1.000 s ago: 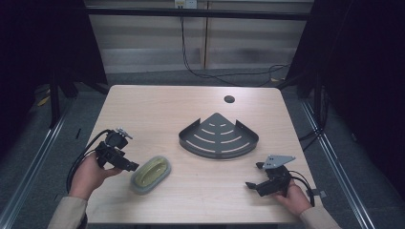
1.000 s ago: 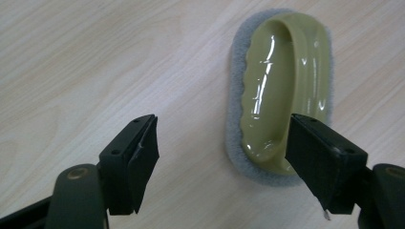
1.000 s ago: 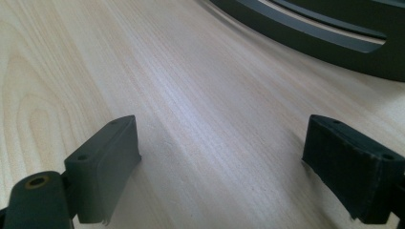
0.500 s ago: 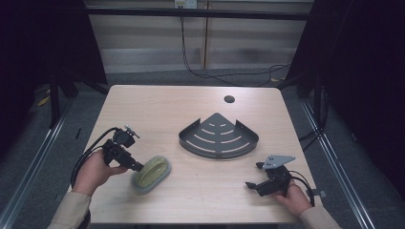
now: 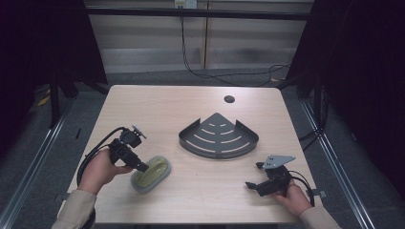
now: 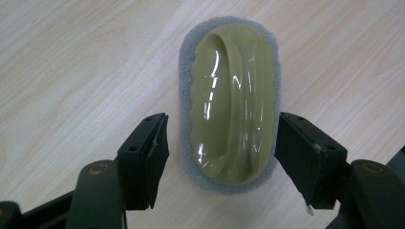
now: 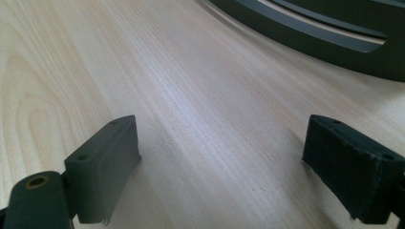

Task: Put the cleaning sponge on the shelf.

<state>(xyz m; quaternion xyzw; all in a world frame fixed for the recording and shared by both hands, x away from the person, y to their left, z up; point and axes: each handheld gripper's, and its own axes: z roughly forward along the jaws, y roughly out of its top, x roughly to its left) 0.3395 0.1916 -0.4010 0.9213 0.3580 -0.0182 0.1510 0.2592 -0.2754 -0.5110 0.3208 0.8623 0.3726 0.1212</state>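
Observation:
An oval scrubber (image 5: 151,172) with a glossy olive handle on a grey sponge pad lies on the wooden table (image 5: 157,107) near the front left. In the left gripper view the scrubber (image 6: 231,124) lies between the two spread jaws, with a gap on each side. My left gripper (image 5: 141,166) is open and tilted down over the scrubber's near end. A dark grey fan-shaped corner rack (image 5: 218,136) sits at the table's middle. My right gripper (image 5: 254,177) rests open low over bare wood at the front right, short of the rack (image 7: 334,33).
A small round hole (image 5: 229,99) marks the table near its back right. Cables (image 5: 224,71) run across the floor behind the table. Dark frame posts stand on both sides. Bare wood lies between the scrubber and the rack.
My left gripper has moved right and down toward the scrubber, until its jaws straddle the scrubber's near end. The right gripper, the rack and the scrubber have stayed put.

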